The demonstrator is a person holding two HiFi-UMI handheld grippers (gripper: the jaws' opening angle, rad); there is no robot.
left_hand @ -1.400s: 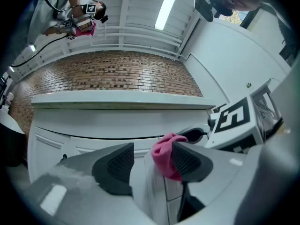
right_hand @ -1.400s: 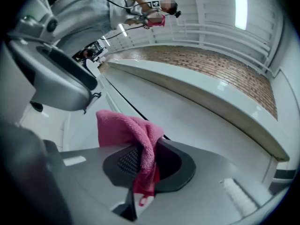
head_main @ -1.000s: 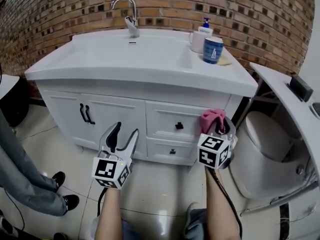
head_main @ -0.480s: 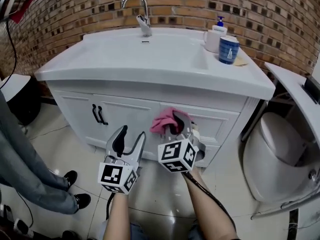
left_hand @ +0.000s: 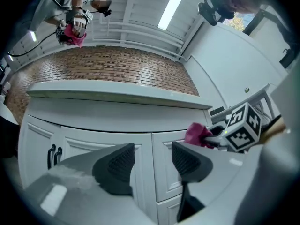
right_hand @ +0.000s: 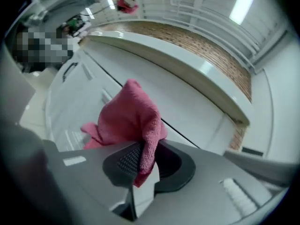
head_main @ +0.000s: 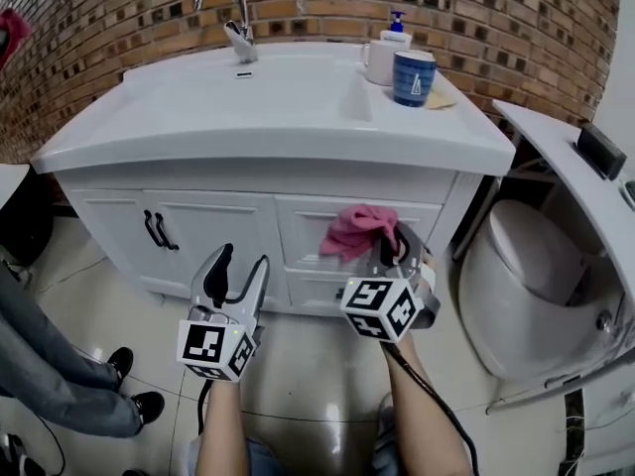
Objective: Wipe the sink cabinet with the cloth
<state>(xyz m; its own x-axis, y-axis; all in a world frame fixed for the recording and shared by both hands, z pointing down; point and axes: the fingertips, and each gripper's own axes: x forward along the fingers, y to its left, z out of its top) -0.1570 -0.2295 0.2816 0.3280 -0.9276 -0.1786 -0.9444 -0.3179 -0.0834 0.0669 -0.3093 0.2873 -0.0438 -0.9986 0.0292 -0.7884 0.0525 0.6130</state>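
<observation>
A white sink cabinet (head_main: 213, 228) with doors and drawers stands below a white basin top (head_main: 278, 107). My right gripper (head_main: 395, 248) is shut on a pink cloth (head_main: 357, 230), which presses against the upper drawer front (head_main: 308, 221). In the right gripper view the cloth (right_hand: 131, 123) bunches up from between the jaws against the cabinet face (right_hand: 187, 111). My left gripper (head_main: 238, 271) hangs open and empty before the cabinet, left of the cloth. The left gripper view shows its open jaws, the cabinet (left_hand: 93, 139) and the cloth (left_hand: 198, 134) at right.
A chrome tap (head_main: 233, 18), a soap dispenser (head_main: 382, 56) and a blue cup (head_main: 413, 76) stand on the basin top. A white toilet (head_main: 516, 276) is at the right. A person's legs and shoes (head_main: 69, 385) are at the left. Black door handles (head_main: 155, 231) protrude.
My right gripper carried the cloth leftward from the cabinet's right end onto the upper drawer front. The left gripper stayed open and nearly still; the head view shifted.
</observation>
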